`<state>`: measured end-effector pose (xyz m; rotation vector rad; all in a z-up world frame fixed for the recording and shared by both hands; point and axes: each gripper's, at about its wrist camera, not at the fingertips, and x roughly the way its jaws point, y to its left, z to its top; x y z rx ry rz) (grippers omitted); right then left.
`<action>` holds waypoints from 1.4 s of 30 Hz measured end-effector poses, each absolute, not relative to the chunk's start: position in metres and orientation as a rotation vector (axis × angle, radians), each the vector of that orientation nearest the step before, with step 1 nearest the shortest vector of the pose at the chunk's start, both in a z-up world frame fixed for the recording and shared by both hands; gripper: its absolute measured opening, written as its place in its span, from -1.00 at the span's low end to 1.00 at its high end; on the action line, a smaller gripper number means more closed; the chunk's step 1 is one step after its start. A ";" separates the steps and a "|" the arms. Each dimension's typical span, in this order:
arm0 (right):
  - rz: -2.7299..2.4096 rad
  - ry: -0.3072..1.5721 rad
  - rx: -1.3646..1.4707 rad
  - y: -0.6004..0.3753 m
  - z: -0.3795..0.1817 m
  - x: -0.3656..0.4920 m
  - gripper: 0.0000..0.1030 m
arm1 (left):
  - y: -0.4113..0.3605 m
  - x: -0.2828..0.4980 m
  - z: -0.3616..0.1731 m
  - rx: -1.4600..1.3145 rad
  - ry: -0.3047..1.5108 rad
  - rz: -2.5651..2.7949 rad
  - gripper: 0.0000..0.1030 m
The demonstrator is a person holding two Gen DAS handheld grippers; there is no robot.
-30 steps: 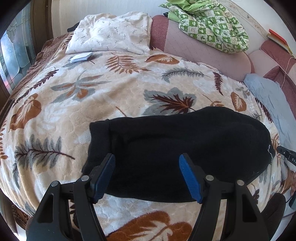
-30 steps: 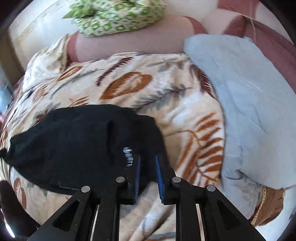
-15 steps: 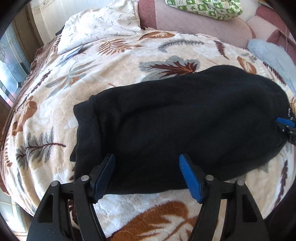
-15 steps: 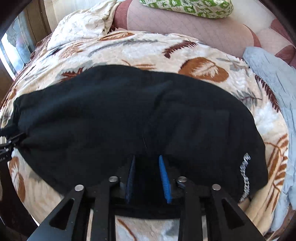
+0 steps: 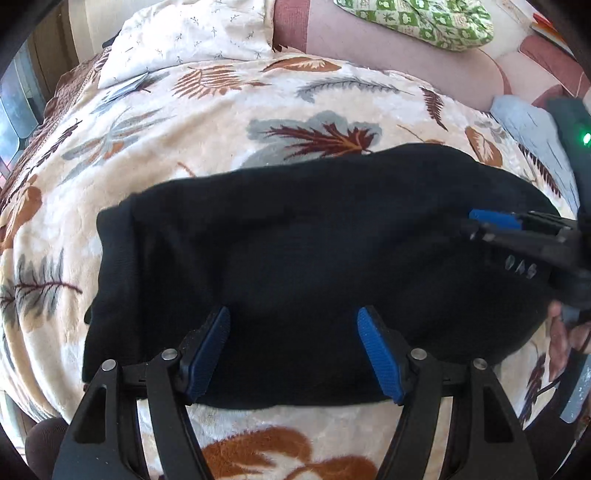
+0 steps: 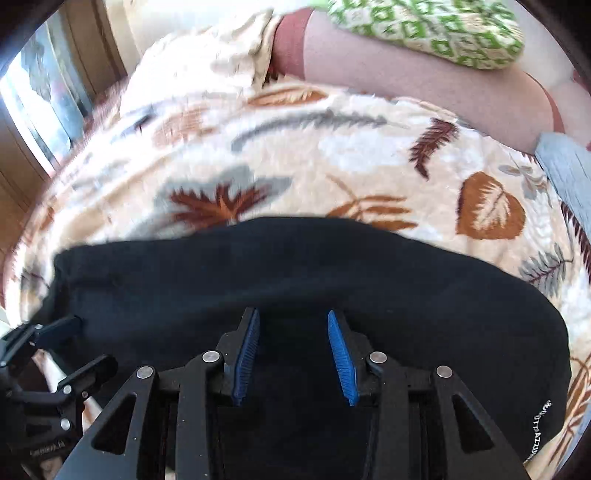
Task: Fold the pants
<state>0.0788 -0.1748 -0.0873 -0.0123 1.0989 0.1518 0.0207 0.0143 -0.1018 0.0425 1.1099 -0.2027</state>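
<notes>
Nearest to me, my left claw (image 5: 293,350) hangs wide open over the near edge of the pants (image 5: 295,266), and it grips nothing. My right claw (image 6: 291,356) is also open, though less wide, with its blue pads over the black cloth and nothing between them; I cannot tell if the tips touch the cloth. In the left wrist view this same claw comes in from 3 o'clock over the right end of the pants.

The pants lie on the bed, on the leaf-pattern blanket (image 5: 221,122), as one long black bundle from 9 o'clock to 3 o'clock. The shape is compact and the edges look lined up, so I judge that at least one fold is done. It is quite long, so perhaps one more fold, end to end, is left; this is only my estimate.

I count one pair of pants and two claws. Farther, at 11 o'clock, there is one white pillow (image 5: 192,37), and at 1 o'clock one green patterned cloth (image 5: 424,18) on the pink headboard (image 5: 369,51). One light blue cloth (image 5: 524,122) lies at 2 o'clock.
</notes>
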 end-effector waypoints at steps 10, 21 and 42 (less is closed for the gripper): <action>0.144 1.026 -0.169 -0.183 -0.069 0.000 0.21 | 0.086 -0.004 -0.066 -0.147 1.078 -0.202 0.38; 0.442 1.019 -0.302 -0.094 -0.092 -0.013 -0.41 | 0.118 -0.014 -0.047 -0.164 1.021 -0.122 0.38; 0.505 0.943 -0.284 -0.116 -0.068 -0.049 -0.90 | 0.136 -0.021 -0.049 -0.216 1.011 -0.096 0.38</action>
